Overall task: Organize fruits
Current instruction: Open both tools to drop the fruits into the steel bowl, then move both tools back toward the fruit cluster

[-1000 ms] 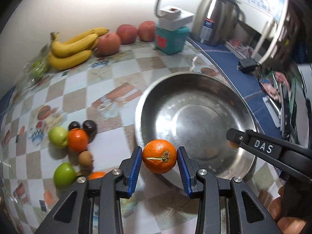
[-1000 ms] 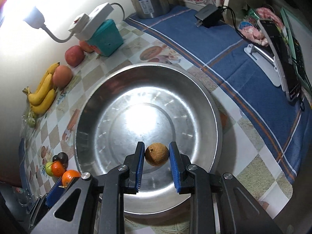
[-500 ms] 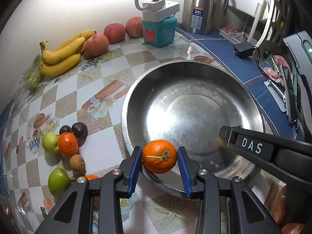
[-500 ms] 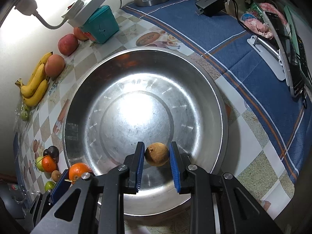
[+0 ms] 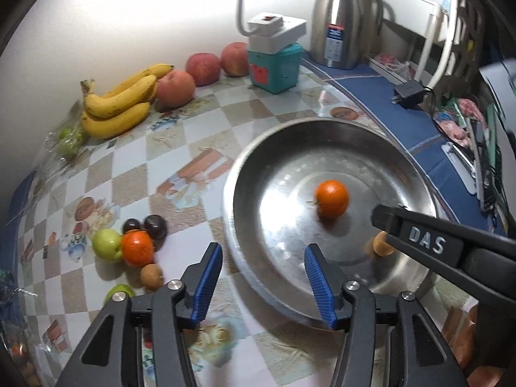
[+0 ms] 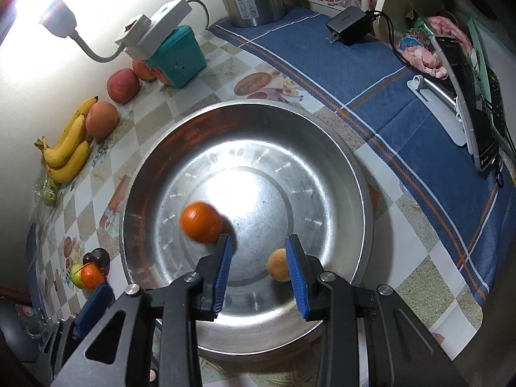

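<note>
While both grippers hang over the steel bowl (image 6: 348, 174), their jaws have just been opening. The left gripper (image 5: 262, 274) stands wide and empty; the orange (image 5: 332, 198) lies free on the bowl floor. The right gripper (image 6: 258, 267) is parted, with the small brown fruit (image 6: 279, 269) loose beside its right pad. Both fruits look light, round and likely to roll, so I would grip across the middle. More fruit (image 5: 137, 248) waits on the tablecloth.

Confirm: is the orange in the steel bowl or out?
In. The orange lies on the steel bowl floor, clear of both tongs.
</note>
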A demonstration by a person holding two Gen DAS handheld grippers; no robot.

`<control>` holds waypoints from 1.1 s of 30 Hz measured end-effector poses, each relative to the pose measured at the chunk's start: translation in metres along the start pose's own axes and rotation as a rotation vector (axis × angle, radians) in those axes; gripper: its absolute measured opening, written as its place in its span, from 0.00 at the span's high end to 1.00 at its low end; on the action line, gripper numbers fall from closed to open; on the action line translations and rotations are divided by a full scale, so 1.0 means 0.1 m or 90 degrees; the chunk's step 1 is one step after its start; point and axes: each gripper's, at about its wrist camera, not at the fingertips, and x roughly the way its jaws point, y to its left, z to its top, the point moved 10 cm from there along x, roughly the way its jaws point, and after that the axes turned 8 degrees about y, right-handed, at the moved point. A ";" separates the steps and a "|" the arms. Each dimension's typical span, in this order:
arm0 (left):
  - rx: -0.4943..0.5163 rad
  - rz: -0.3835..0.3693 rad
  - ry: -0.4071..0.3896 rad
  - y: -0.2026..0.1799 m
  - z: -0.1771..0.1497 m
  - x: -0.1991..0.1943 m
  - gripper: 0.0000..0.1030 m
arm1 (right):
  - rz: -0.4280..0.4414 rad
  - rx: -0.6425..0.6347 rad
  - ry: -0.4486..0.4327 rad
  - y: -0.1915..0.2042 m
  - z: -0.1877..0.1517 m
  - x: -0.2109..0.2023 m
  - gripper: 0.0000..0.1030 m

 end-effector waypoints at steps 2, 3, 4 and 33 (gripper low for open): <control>-0.028 0.014 0.006 0.14 0.02 -0.02 0.44 | 0.001 -0.003 0.001 0.01 0.00 0.00 0.65; -0.051 0.013 0.011 0.23 0.01 -0.03 0.43 | 0.001 -0.003 0.002 0.01 0.00 0.00 0.65; -0.072 0.013 0.019 0.30 0.01 -0.02 0.40 | 0.001 -0.004 0.002 0.01 -0.01 0.00 0.65; -0.476 0.013 0.101 2.04 -0.68 -0.14 0.00 | -0.023 -0.189 -0.031 0.75 -0.19 -0.04 0.20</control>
